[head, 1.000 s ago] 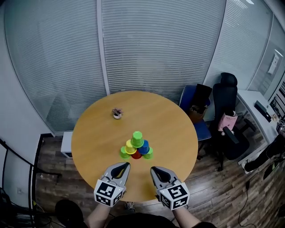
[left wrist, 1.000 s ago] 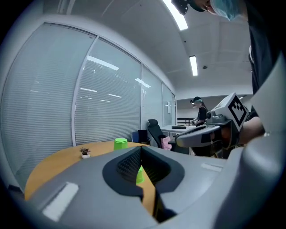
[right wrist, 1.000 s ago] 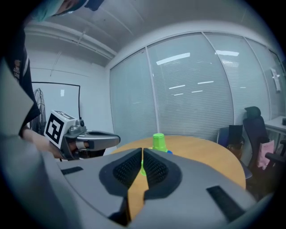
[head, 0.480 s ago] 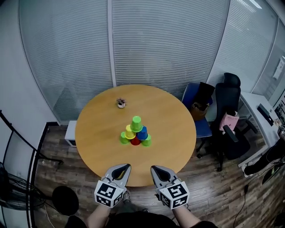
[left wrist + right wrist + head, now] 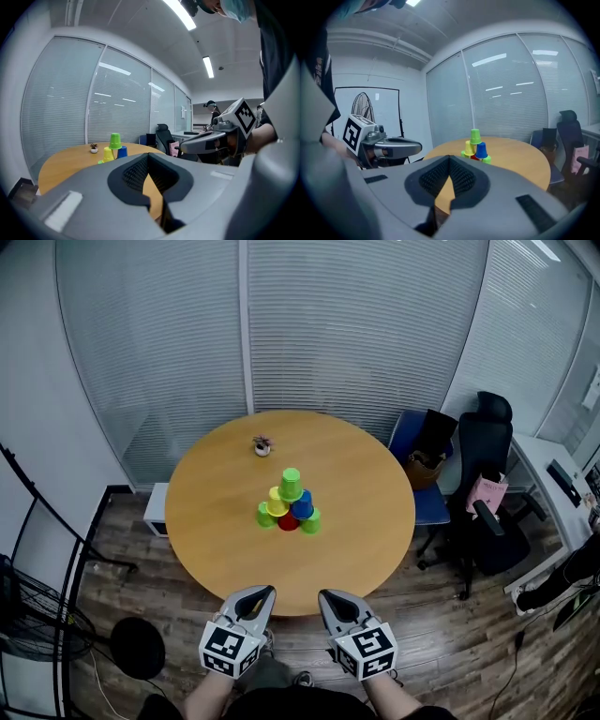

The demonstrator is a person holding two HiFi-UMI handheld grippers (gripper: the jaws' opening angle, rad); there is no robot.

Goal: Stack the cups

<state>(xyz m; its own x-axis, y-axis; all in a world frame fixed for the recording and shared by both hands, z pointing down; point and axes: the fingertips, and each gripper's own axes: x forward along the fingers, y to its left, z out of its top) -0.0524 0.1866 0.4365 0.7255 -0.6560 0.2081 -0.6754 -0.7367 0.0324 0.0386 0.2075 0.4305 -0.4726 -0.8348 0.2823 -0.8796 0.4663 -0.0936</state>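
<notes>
A pyramid of upturned cups stands near the middle of the round wooden table [image 5: 216, 521]. Its top cup is light green [image 5: 291, 483], with a yellow cup [image 5: 276, 503] and a blue cup [image 5: 302, 504] under it. A red cup [image 5: 289, 521] sits in the bottom row between two green ones. My left gripper [image 5: 262, 593] and right gripper [image 5: 325, 597] are held side by side off the table's near edge, well short of the cups. Both are shut and hold nothing. The same pyramid shows far off in the left gripper view [image 5: 115, 140] and the right gripper view [image 5: 475, 136].
A tiny potted plant [image 5: 262, 445] sits on the table's far side. Black office chairs [image 5: 483, 484] and a blue one [image 5: 419, 465] stand to the right, a fan base [image 5: 137, 647] and a black stand on the wooden floor to the left. Blinds cover the glass wall behind.
The view has drawn back from the table: the cups and table sit farther away, and both grippers, earlier over the table's near edge, are now over the floor.
</notes>
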